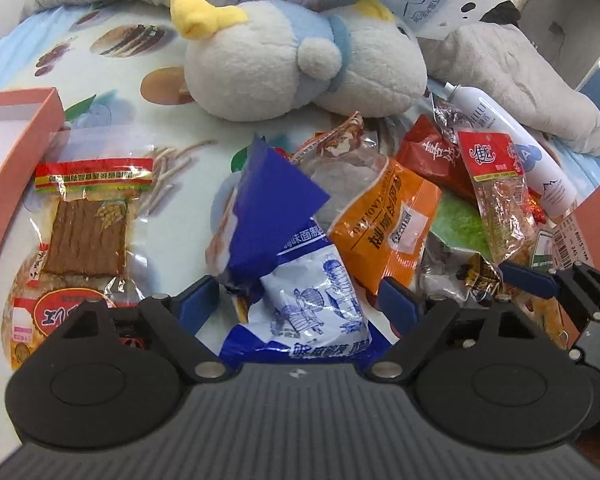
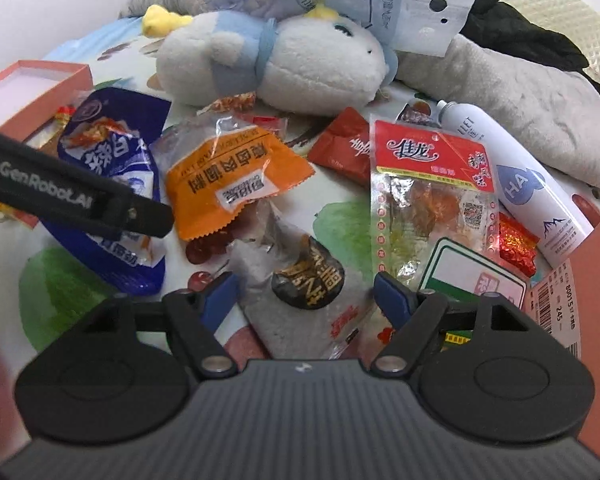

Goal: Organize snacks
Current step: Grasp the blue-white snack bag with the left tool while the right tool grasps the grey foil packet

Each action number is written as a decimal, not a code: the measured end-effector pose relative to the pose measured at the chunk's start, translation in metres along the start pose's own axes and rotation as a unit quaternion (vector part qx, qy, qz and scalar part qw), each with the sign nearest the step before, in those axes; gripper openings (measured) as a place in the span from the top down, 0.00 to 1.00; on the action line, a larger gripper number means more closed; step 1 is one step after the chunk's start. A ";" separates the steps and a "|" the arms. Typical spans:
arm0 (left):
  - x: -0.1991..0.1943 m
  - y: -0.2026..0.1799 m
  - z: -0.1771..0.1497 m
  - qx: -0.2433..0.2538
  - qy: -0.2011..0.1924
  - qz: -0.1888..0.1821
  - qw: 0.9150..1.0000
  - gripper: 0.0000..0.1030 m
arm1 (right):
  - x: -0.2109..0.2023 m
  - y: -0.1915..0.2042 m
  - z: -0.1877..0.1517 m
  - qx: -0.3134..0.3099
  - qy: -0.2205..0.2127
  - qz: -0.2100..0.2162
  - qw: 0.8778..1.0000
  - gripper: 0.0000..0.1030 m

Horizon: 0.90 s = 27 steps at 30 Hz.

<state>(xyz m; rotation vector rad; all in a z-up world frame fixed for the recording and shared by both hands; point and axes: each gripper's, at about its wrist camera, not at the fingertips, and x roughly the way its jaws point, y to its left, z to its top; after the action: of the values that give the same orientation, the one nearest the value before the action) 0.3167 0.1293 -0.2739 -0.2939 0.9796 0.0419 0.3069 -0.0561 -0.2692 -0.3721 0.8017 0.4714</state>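
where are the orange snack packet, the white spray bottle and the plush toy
orange snack packet [image 2: 236, 184], right wrist view, middle of its printed face
white spray bottle [image 2: 532, 196], right wrist view, on its body
plush toy [image 1: 260, 64], left wrist view, on its white body

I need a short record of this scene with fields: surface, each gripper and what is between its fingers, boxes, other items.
surface: printed cloth covered with snack packets
left gripper: open, blue and white packet between its fingers
right gripper: open, clear packet with black label between its fingers
boxes: pink box at left
other items: plush toy, white spray bottle, orange packet
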 end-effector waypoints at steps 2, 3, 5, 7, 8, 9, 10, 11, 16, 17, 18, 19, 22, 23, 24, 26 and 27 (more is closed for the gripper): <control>-0.001 -0.002 -0.001 0.007 -0.002 0.009 1.000 0.25 | 0.000 0.002 -0.001 -0.003 -0.001 0.000 1.000 0.26; -0.001 -0.003 -0.001 0.011 -0.003 0.013 1.000 0.28 | -0.001 0.002 -0.002 -0.002 -0.001 0.003 1.000 0.27; -0.003 -0.002 -0.003 0.011 -0.003 0.012 1.000 0.29 | -0.003 0.004 -0.003 -0.008 -0.002 0.000 1.000 0.31; -0.006 -0.002 -0.005 0.009 -0.004 0.013 1.000 0.30 | -0.006 0.004 -0.004 -0.008 -0.001 0.000 1.000 0.32; -0.007 -0.001 -0.006 0.006 -0.003 0.012 1.000 0.30 | -0.007 0.004 -0.005 -0.006 0.000 0.001 1.000 0.33; -0.009 -0.001 -0.007 0.004 -0.002 0.010 1.000 0.31 | -0.010 0.005 -0.006 -0.007 0.002 0.002 1.000 0.33; -0.012 0.000 -0.009 0.001 -0.001 0.008 1.000 0.31 | -0.011 0.005 -0.007 -0.007 0.003 0.003 1.000 0.33; -0.014 0.001 -0.010 -0.002 0.000 0.007 1.000 0.31 | -0.013 0.005 -0.008 -0.007 0.005 0.004 1.000 0.34; -0.032 0.001 -0.022 -0.007 0.000 0.004 1.000 0.32 | -0.028 0.006 -0.017 -0.003 0.013 0.011 1.000 0.34; -0.036 0.001 -0.026 -0.007 0.000 0.003 1.000 0.32 | -0.032 0.006 -0.021 -0.001 0.015 0.012 1.000 0.34; -0.039 0.000 -0.030 -0.005 0.001 0.004 1.000 0.32 | -0.037 0.006 -0.024 0.003 0.016 0.013 1.000 0.34; -0.043 -0.001 -0.034 -0.004 0.001 0.005 1.000 0.32 | -0.041 0.006 -0.027 0.005 0.017 0.013 1.000 0.34; -0.055 -0.003 -0.047 -0.007 0.002 -0.001 1.000 0.32 | -0.054 0.005 -0.037 0.028 0.025 0.024 0.999 0.34; -0.060 -0.003 -0.051 -0.009 0.003 -0.004 1.000 0.32 | -0.057 0.006 -0.040 0.031 0.027 0.026 0.999 0.34; -0.065 -0.004 -0.055 -0.012 0.003 -0.005 1.000 0.32 | -0.062 0.007 -0.044 0.034 0.029 0.026 0.999 0.34; -0.075 -0.005 -0.063 -0.015 0.003 -0.005 1.000 0.32 | -0.070 0.005 -0.051 0.054 0.031 0.034 0.998 0.35; -0.079 -0.007 -0.067 -0.013 0.003 -0.002 1.000 0.32 | -0.075 0.002 -0.054 0.074 0.035 0.037 0.996 0.35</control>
<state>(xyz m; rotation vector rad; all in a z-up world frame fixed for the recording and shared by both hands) 0.2190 0.1125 -0.2418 -0.3207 0.9857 0.0494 0.2286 -0.1003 -0.2482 -0.2228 0.9153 0.4677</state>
